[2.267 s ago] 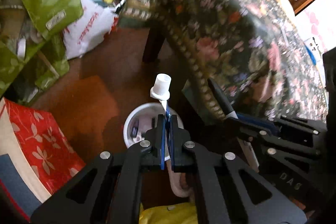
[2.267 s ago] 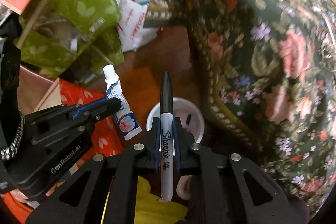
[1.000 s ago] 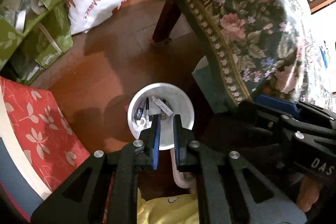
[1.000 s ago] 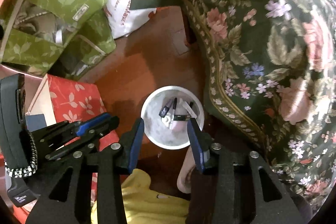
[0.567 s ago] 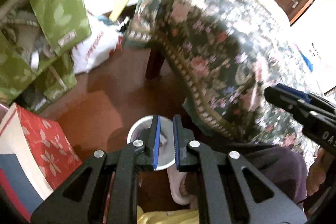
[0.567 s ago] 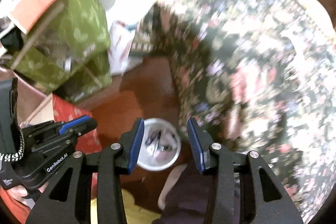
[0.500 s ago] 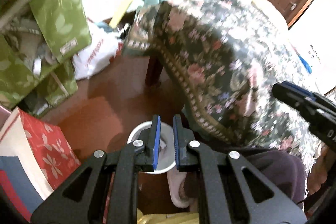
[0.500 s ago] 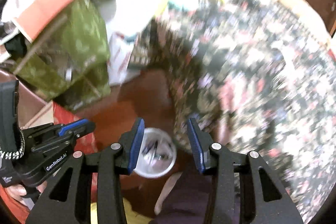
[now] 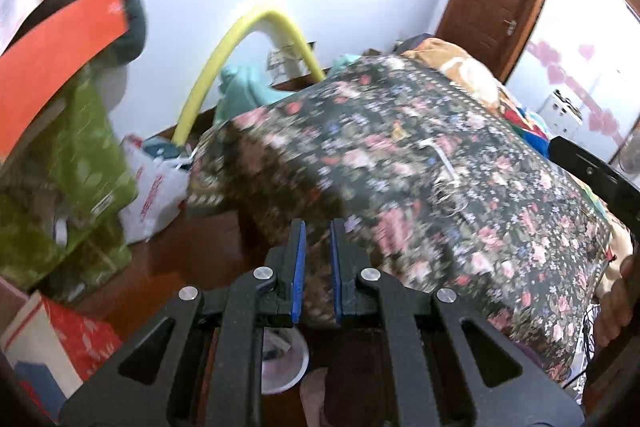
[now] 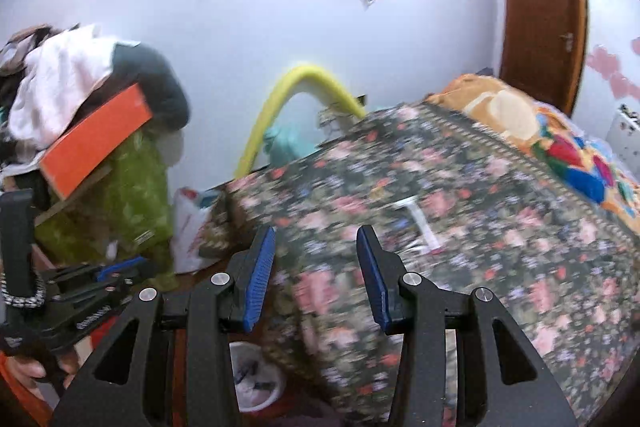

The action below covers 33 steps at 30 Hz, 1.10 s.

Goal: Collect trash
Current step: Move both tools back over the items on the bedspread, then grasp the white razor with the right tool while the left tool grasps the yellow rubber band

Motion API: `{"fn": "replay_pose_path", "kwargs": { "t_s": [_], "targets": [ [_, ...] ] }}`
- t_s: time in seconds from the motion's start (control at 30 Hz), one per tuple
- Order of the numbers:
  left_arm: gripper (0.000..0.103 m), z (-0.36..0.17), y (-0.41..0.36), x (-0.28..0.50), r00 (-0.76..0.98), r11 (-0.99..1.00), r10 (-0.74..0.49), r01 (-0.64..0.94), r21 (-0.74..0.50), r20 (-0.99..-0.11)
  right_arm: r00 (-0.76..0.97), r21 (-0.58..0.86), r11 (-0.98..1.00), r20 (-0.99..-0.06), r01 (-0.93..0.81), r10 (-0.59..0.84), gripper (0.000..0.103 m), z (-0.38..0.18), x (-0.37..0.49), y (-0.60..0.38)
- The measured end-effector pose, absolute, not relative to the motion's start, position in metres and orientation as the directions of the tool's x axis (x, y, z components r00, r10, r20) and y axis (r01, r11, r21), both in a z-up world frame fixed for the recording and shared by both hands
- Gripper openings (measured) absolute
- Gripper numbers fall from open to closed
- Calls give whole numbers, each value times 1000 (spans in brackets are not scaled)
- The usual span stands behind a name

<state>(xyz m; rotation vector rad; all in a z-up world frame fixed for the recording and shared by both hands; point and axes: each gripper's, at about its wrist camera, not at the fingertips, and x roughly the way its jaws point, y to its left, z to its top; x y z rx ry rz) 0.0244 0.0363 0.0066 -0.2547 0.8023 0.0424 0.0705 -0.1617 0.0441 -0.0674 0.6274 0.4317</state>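
Observation:
My left gripper (image 9: 317,233) is open a little and holds nothing. My right gripper (image 10: 316,241) is wide open and empty; it also shows at the right edge of the left wrist view (image 9: 592,167). The white trash bin (image 9: 282,363) stands on the floor below the grippers, with pens and scraps inside; it also shows in the right wrist view (image 10: 256,377). On the floral tablecloth (image 9: 460,195) lies a white stick-like item (image 9: 442,157) beside a tangle of thin wire (image 9: 448,197); the white item also shows in the right wrist view (image 10: 420,223). The left gripper also shows in the right wrist view (image 10: 116,277).
Green leaf-print bags (image 9: 76,163) and an orange board (image 9: 56,55) pile at the left. A white plastic bag (image 9: 154,191) and a yellow hose (image 9: 236,51) stand by the wall. A red floral box (image 9: 60,343) lies on the brown floor. A colourful blanket (image 10: 560,143) lies at the far right.
Both grippers let their items fall into the bin: the tube from the left, the Sharpie from the right. Both have since lifted and tilted up from the bin toward the tabletop.

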Motion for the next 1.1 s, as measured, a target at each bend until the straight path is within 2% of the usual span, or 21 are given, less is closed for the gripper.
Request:
{"fn": "replay_pose_path", "kwargs": {
  "t_s": [0.03,0.1,0.13,0.17,0.23,0.27,0.3,0.37,0.47,0.6,0.8,1.0,1.03,1.1],
  "targets": [
    [9,9,28,33,698,971,-70,-116,-210,-712,731,60,916,-583,-397,355,46,44,78,-170],
    [9,9,15,47,696,974,-84,-94,-207,-713,735,68,922,-583,-381,347,80,44,86,-186],
    [9,9,8,54,694,975,-88,-87,-204,-714,747,77,930,-574,-358,335,85,43,94,-196],
    [13,8,3,61,692,976,-91,-80,-202,-716,758,77,936,-566,-344,325,86,43,96,-203],
    [33,5,-8,77,688,977,-92,-77,-199,-720,770,56,946,-566,-320,294,86,41,108,-216],
    [52,4,-13,85,687,976,-90,-83,-201,-721,768,33,949,-579,-314,274,86,38,117,-219],
    [65,2,-14,90,687,975,-90,-88,-205,-721,761,13,949,-594,-314,260,86,34,126,-222],
    [69,-3,-20,108,692,969,-100,-97,-229,-715,745,-22,947,-623,-320,237,86,23,145,-225],
    [71,-15,-26,138,665,964,-109,-110,-242,-739,724,-52,947,-658,-317,207,86,4,169,-229],
    [71,-32,-30,175,651,954,-157,-93,-284,-743,647,-14,932,-723,-363,241,86,-25,203,-228],
    [71,-57,-36,220,624,968,-132,-85,-235,-770,542,65,921,-792,-385,282,86,-72,255,-216],
    [71,-83,-40,269,570,974,-144,-63,-218,-809,438,156,904,-834,-398,336,44,-108,294,-205],
    [71,-87,-40,277,564,972,-154,-60,-226,-812,427,157,901,-838,-404,338,40,-112,298,-201],
    [70,-93,-40,291,551,968,-174,-56,-244,-816,410,192,887,-832,-419,374,18,-115,301,-199]
  ]
}}
